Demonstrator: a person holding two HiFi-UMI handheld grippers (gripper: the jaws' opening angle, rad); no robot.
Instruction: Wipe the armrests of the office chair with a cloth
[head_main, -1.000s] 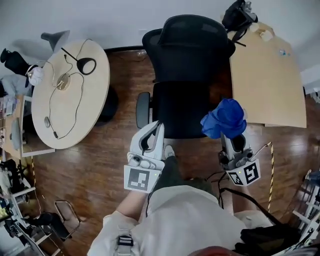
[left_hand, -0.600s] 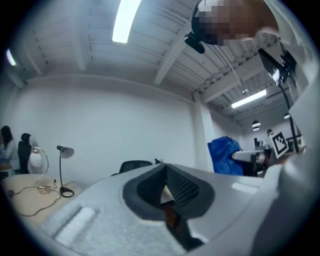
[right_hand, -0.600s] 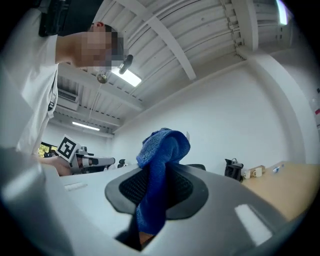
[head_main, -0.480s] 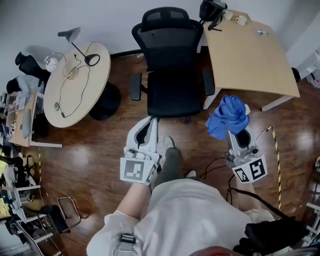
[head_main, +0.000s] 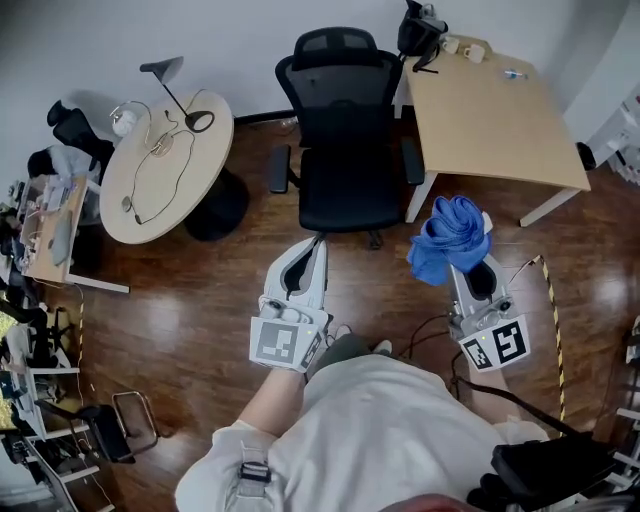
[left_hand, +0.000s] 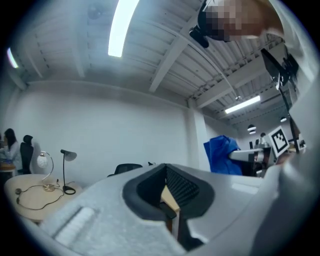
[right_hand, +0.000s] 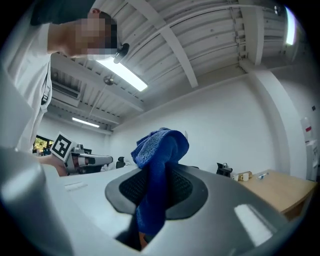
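So the whole scene sits on a dark wood floor (head_main: 200, 300), and everything here is placed off the black office chair (head_main: 345, 150), which stands against the white wall facing the person. The rectangular light-wood desk (head_main: 500, 110) is right beside the chair on the person's right, almost touching that side's armrest (head_main: 412, 160). The round table (head_main: 165, 175) is on the chair's other side, a bit away from the left armrest (head_main: 279, 170), with a black desk lamp (head_main: 175, 90) and some cable on top. The chair itself has a mesh back, a flat seat and two dark padded armrests sticking out at the sides. Both grippers are held in front of the chair, near its seat edge but not touching it. The left gripper (head_main: 312, 250) points at the seat front, claw pressed together with nothing in it. The right gripper (head_main: 470, 275) is off toward the desk-side armrest, and its claw is pinching the cloth (head_main: 450, 238). The cloth is bright blue, fuzzy like microfibre, all bunched up in loose folds. In the right gripper view it (right_hand: 157, 175) pokes up out of the jaws, flops over at the top, and a strip runs down into the slot between them.
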